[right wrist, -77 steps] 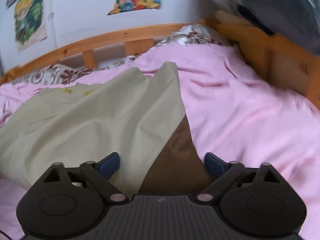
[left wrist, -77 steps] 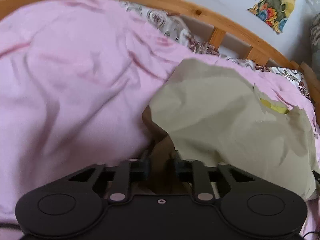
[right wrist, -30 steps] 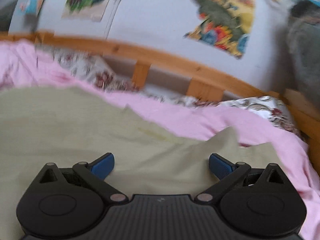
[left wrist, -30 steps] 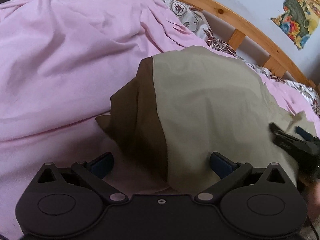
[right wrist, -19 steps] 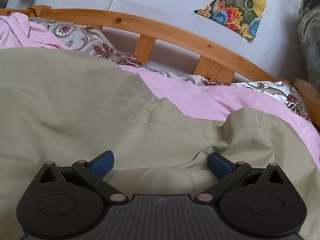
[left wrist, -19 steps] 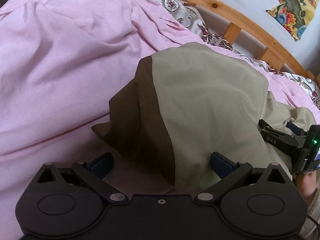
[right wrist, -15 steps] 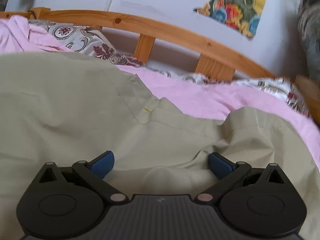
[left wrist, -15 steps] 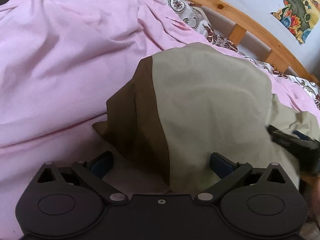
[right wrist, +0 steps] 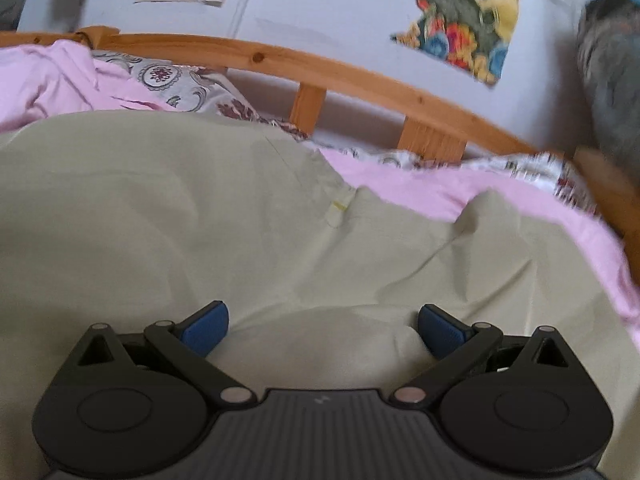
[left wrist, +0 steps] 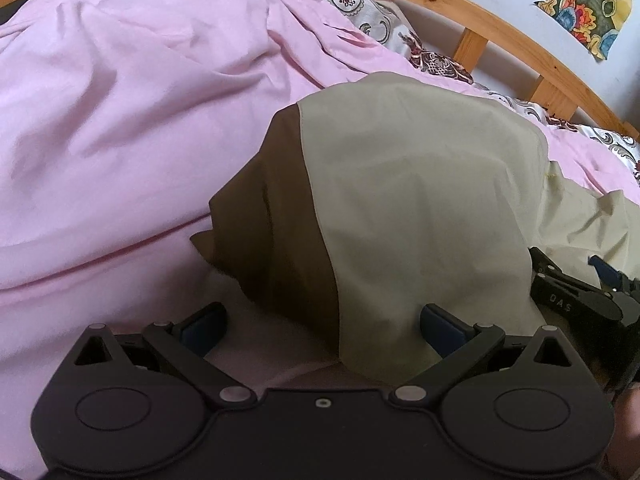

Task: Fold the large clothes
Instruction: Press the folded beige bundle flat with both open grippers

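A large beige garment (left wrist: 420, 200) with a dark brown panel (left wrist: 280, 220) lies bunched on the pink sheet (left wrist: 120, 120). My left gripper (left wrist: 322, 326) is open, its jaws wide apart at the garment's near edge, holding nothing. My right gripper (right wrist: 323, 330) is open and rests low over the beige cloth (right wrist: 200, 220), a raised fold between its blue pads (right wrist: 204, 328). The right gripper also shows in the left wrist view (left wrist: 580, 288) at the garment's right side.
A wooden bed rail (right wrist: 320, 72) runs along the back, with patterned pillows (right wrist: 180, 80) under it. Colourful pictures (right wrist: 460, 20) hang on the white wall. A grey bundle (right wrist: 612, 80) sits at the far right.
My left gripper let go of the brown panel and opened, then drew back a little. My right gripper moved from the brown edge to the beige cloth further along.
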